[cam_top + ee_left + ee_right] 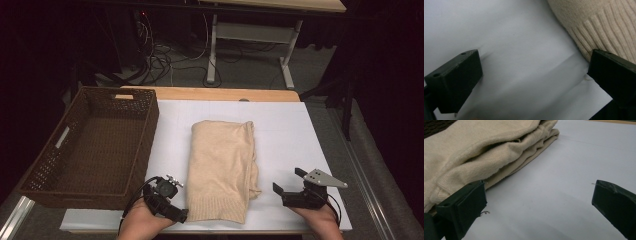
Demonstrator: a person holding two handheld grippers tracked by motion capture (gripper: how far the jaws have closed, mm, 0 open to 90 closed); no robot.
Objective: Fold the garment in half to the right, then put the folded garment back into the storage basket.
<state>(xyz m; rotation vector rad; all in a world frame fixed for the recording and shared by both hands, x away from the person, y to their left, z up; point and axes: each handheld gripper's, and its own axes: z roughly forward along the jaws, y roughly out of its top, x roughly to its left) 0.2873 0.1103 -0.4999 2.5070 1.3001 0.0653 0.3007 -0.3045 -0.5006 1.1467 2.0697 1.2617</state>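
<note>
A folded beige knit sweater lies on the white sheet in the middle of the table, its ribbed hem toward the near edge. My left gripper is low at the sweater's near left corner. It is open, with bare sheet between its jaws and the ribbed hem just beside one jaw. My right gripper sits to the right of the sweater, open and empty. One of its jaws is close to the sweater's stacked folded edge.
A brown wicker basket stands empty at the left, its side close to the sweater and the left gripper. The wooden table edge shows at the far side. Beyond it are another table's legs and cables on the floor.
</note>
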